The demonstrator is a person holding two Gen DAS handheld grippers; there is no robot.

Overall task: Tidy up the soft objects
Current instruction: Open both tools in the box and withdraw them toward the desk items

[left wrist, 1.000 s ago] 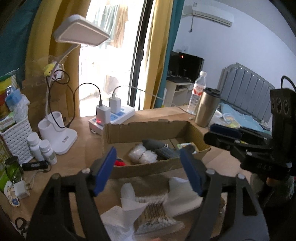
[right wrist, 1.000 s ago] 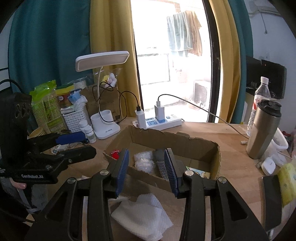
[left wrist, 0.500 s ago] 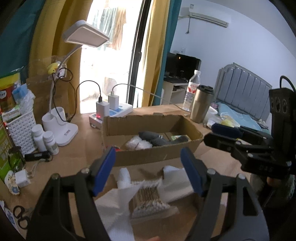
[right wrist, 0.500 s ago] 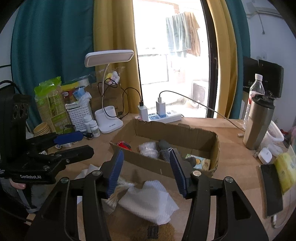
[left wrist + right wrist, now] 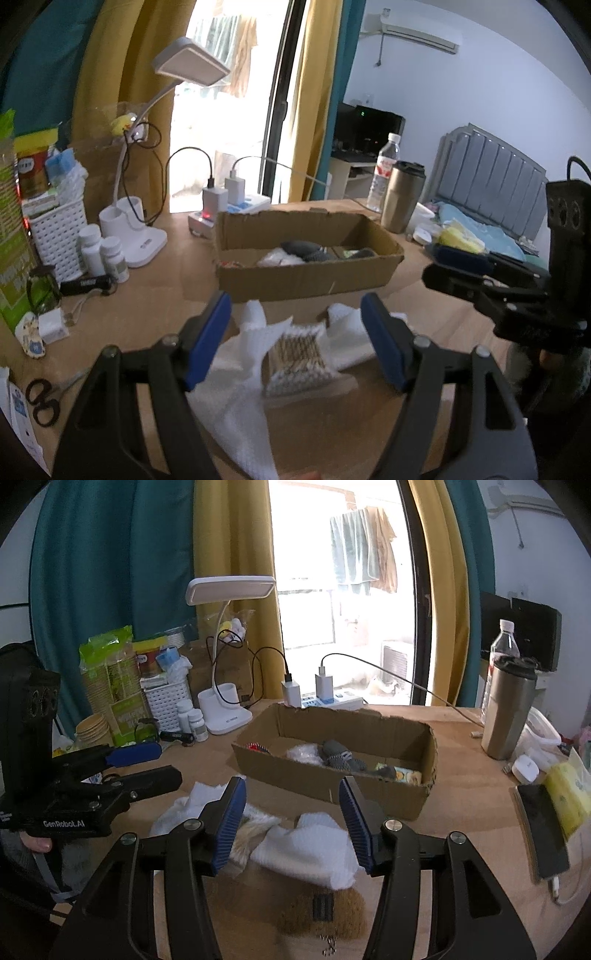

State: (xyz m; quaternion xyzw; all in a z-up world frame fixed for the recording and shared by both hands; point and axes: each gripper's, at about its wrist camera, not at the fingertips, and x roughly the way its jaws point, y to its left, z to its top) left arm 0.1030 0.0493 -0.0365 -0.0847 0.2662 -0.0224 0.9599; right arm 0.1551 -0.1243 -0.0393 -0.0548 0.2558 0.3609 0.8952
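Before cardboard box (image 5: 332, 782): both grippers pulled back; right gripper (image 5: 291, 825) jaws just widened, empty; left gripper (image 5: 295, 341) half-open, empty; tissues (image 5: 306, 849) next.

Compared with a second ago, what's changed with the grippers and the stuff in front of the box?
Both grippers backed away from the cardboard box. The right gripper has just opened wider, empty, over the white cloth. The left gripper stays open above the cotton swabs. Nothing grasped; the box's contents are unchanged.

Bare worktop (image 5: 461, 775) lies at right of the frame, between the box (image 5: 332, 786) and the tumbler (image 5: 508, 709). At lower centre, tissues (image 5: 306, 849) and a swab pack (image 5: 299, 354) crowd the box's near wall. Bottles (image 5: 103, 251), basket (image 5: 59, 232) and lamp (image 5: 136, 232) block the left.
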